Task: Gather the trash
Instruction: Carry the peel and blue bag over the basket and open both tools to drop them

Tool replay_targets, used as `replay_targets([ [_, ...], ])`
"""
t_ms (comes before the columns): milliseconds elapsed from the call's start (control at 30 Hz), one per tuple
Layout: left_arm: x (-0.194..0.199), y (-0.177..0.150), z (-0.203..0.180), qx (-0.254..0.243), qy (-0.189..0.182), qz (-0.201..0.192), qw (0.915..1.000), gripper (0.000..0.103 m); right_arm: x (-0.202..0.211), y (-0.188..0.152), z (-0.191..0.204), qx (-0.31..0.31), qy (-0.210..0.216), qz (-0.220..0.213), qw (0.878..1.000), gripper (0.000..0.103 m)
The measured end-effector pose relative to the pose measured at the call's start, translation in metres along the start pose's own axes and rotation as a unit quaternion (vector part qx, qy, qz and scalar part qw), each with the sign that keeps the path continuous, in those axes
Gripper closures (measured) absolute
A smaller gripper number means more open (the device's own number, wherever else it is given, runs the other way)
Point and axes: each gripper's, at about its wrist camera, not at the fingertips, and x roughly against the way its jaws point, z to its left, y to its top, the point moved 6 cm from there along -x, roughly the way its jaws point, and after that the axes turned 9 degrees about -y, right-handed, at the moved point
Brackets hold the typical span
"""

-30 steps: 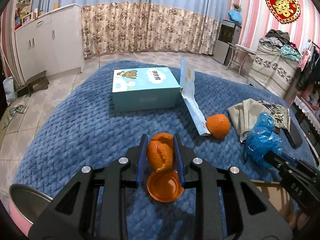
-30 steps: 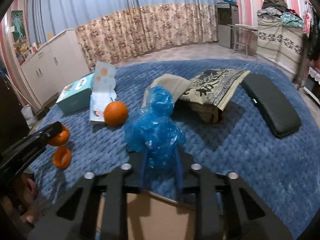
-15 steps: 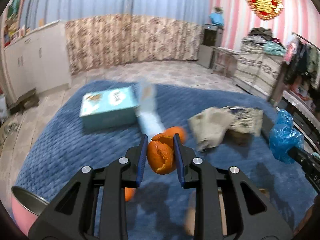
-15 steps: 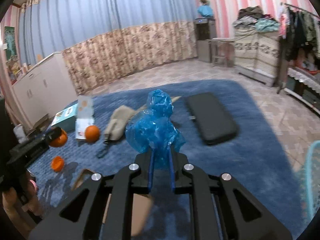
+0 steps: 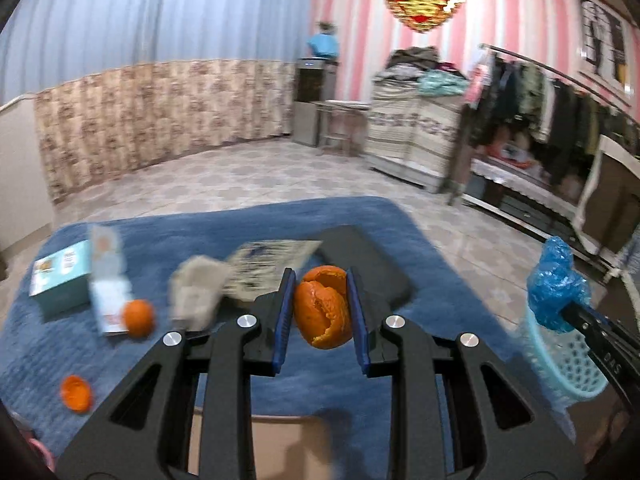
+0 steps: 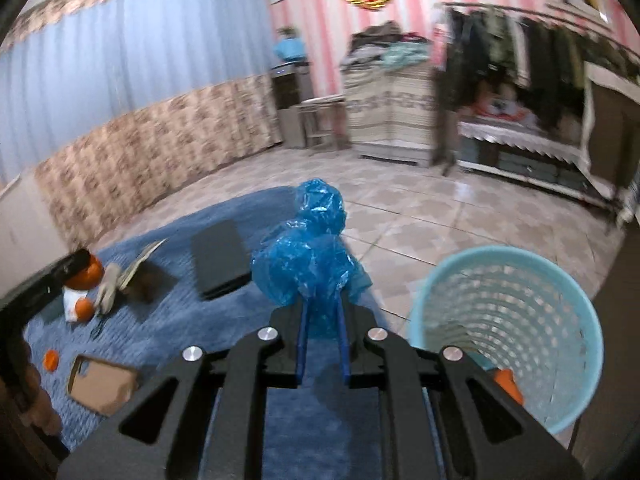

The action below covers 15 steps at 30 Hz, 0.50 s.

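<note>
My left gripper point(image 5: 320, 306) is shut on a piece of orange peel point(image 5: 322, 314), held up above the blue rug point(image 5: 80, 348). My right gripper point(image 6: 322, 318) is shut on a crumpled blue plastic bag point(image 6: 308, 256) that bulges out past its fingertips. A light blue mesh basket point(image 6: 560, 344) stands on the tiled floor just right of the right gripper, with something orange point(image 6: 506, 384) inside. In the left wrist view the blue plastic bag point(image 5: 554, 280) hangs over the basket point(image 5: 560, 364) at the far right. Another peel piece point(image 5: 76, 392) lies on the rug.
On the rug lie a whole orange point(image 5: 138, 318), a teal box point(image 5: 60, 276), a paper card point(image 5: 106, 280), folded cloths point(image 5: 196, 292), a black pad point(image 6: 218, 258) and a cardboard piece point(image 6: 100, 384). Tiled floor runs to a clothes rack point(image 6: 520, 60) and a cabinet.
Both grippers have risen and swung right, away from the rug's clutter, each keeping its load. The basket has come into view on the right.
</note>
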Motion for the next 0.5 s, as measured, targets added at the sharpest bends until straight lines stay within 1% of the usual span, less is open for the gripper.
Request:
replay_targets([
  [200, -0.026, 0.000, -0.063, -0.033, -0.047, 0.013, 0.9983, 0.078, 0.002, 0.009, -0.053, -0.015, -0.058, -0.011, 0.998, 0.090],
  [333, -0.042, 0.002, -0.107, -0.055, -0.078, 0.016, 0.9953, 0.078, -0.002, 0.007, -0.094, -0.010, -0.119, -0.002, 0.993, 0.090],
  [433, -0.048, 0.002, -0.134, -0.064, -0.099, 0.015, 0.9930, 0.078, 0.001, 0.007, -0.123, -0.021, -0.148, 0.003, 0.989, 0.090],
  [500, -0.055, 0.004, -0.155, -0.070, -0.117, 0.018, 0.9905, 0.078, 0.003, 0.006, -0.139, -0.033, -0.158, 0.007, 0.987, 0.090],
])
